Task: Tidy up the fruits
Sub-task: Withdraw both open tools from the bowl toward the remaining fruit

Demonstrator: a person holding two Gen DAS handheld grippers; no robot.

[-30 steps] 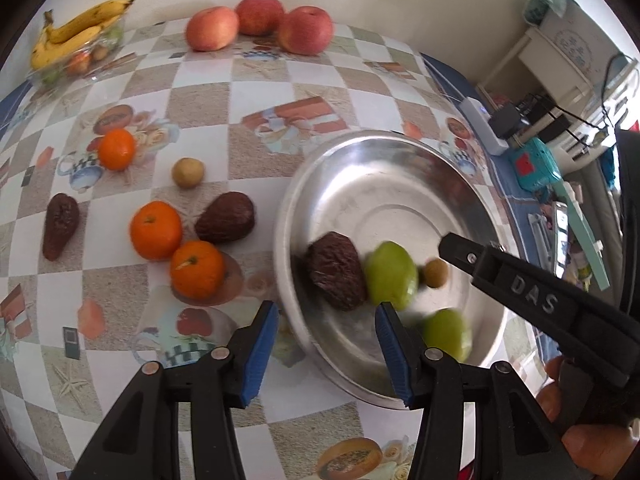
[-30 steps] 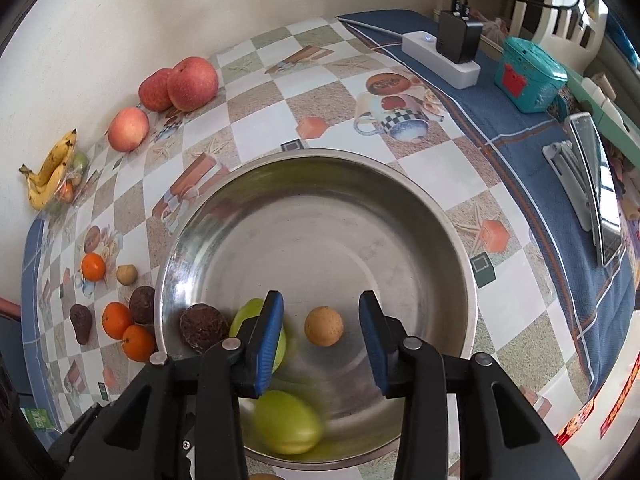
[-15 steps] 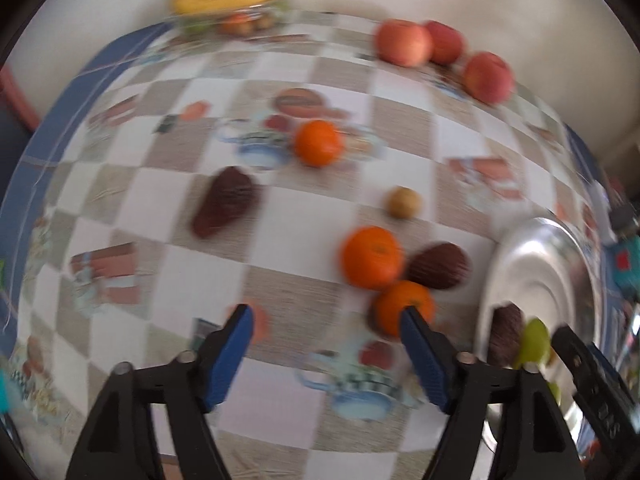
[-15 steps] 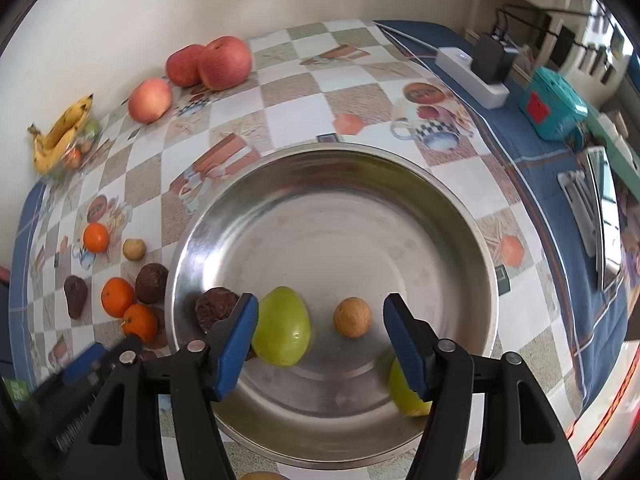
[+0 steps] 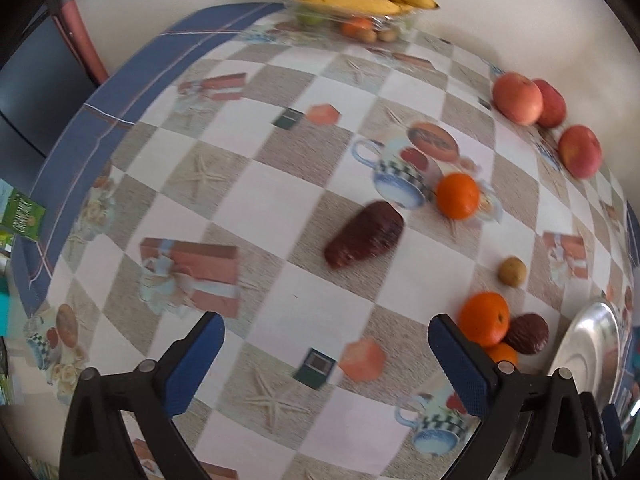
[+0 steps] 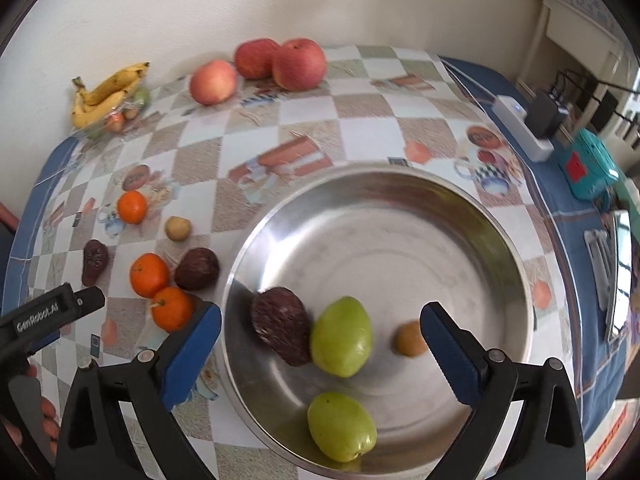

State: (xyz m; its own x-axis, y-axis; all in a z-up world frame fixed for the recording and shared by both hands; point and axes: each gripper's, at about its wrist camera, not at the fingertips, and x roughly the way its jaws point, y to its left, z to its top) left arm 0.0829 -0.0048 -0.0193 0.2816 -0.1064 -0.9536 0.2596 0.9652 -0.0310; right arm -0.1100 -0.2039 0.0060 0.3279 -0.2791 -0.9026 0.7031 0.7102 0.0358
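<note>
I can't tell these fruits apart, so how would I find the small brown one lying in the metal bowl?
Start at the big steel bowl on the checked tablecloth. Four fruits lie near its front: two green ones, a dark wrinkled one, and the small round tan-brown fruit. It lies alone on the right of them, touching nothing, and is the smallest.

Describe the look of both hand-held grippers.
Each is a black plastic frame with silver pivot screws and two flat fingers faced with ribbed blue pads. The left hand-held gripper shows white "GenRobot.AI" lettering on its side in the right wrist view; the right hand-held gripper looks identical.
</note>
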